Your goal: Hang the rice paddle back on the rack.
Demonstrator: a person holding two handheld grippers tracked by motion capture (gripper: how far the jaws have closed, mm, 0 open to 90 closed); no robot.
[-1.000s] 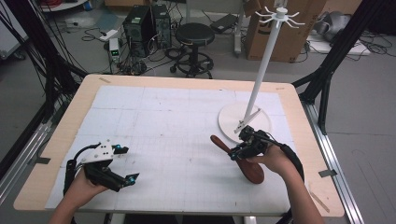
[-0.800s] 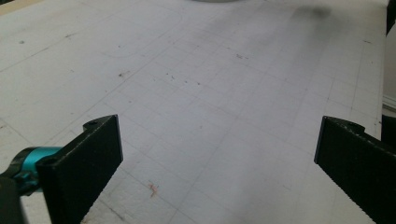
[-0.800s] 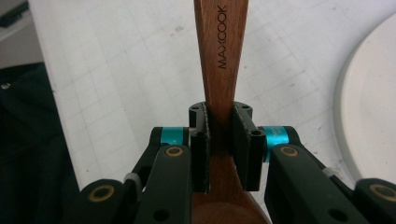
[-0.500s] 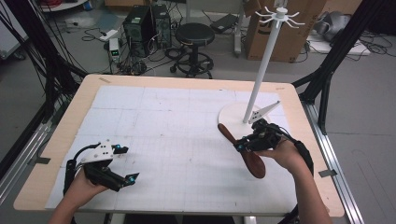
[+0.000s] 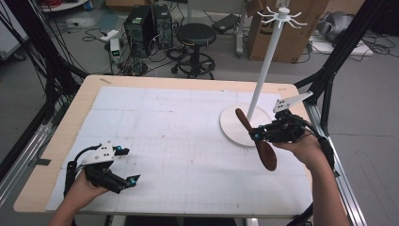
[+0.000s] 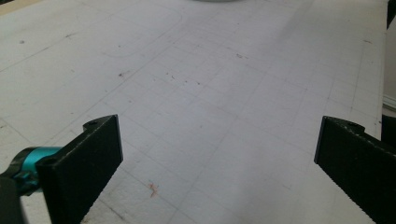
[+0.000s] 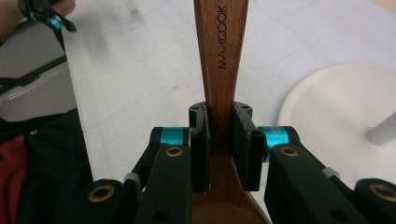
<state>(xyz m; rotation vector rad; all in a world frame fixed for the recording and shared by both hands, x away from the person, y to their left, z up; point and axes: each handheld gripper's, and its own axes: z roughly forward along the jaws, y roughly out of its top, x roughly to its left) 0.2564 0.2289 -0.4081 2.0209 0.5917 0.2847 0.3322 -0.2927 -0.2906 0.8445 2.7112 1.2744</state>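
Clamped in the right gripper (image 5: pixel 256 136), whose jaws are pressing flat against both sides of the handle, a dark wooden spoon (image 5: pixel 256 140) is hanging above the table's right half; the right gripper view is showing the lettering MAXCOOK running along that handle (image 7: pixel 221 44). From where I am standing, the table (image 5: pixel 61 136) is taking up most of the scene, its light wooden edge framing a white gridded mat (image 5: pixel 179 136). Next in size, a white stand (image 5: pixel 263 70) is rising from a round white base (image 5: pixel 231 126) on the mat's far right, topped by a ring of small hooks (image 5: pixel 283 15). The spoon is sitting tilted, one end pointing over the base close to the pole, its broader bowl end (image 5: pixel 267 154) hanging toward the person's side, lifted off the mat. At the near left corner, the left gripper (image 5: pixel 128 165) is resting low over the mat in the person's left hand (image 5: pixel 82 188), its jaws standing spread wide with bare mat between them. Smallest of all, a faint reddish mark (image 6: pixel 152 188) is showing on the mat just ahead of that gripper.
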